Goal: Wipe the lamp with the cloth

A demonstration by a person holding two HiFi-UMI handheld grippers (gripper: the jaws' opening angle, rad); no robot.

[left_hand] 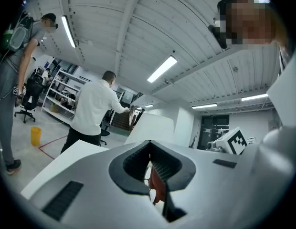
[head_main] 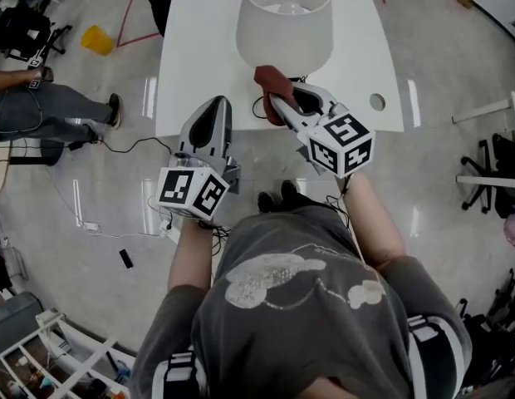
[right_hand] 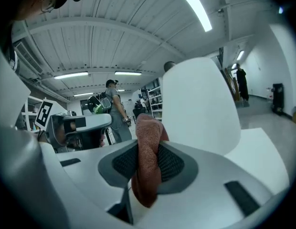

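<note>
White table (head_main: 187,65), near edge: right gripper (head_main: 277,100) clamps rust cloth (head_main: 268,80) beside lamp (head_main: 284,23); left gripper (head_main: 218,104) closed, empty.

1. I see the lamp (head_main: 284,19) on the table (head_main: 191,48), mid-far side.
2. The cloth (head_main: 271,86) is between my right gripper (head_main: 278,100) jaws, just before the lamp.
3. My left gripper (head_main: 214,106) is left of it, over the table's near edge.
4. A bin (head_main: 97,40) is on the floor, left of the table.

The cloth (right_hand: 147,185) is rust-red towelling with a rough nap, pinched between dark ribbed pads (right_hand: 173,163) of the right tool (right_hand: 148,149), whose shell is smooth, matt grey plastic. The lamp (head_main: 284,23) shade looks matt white, the bench (head_main: 199,56) smooth white, the floor (head_main: 91,198) glossy with reflections.
</note>
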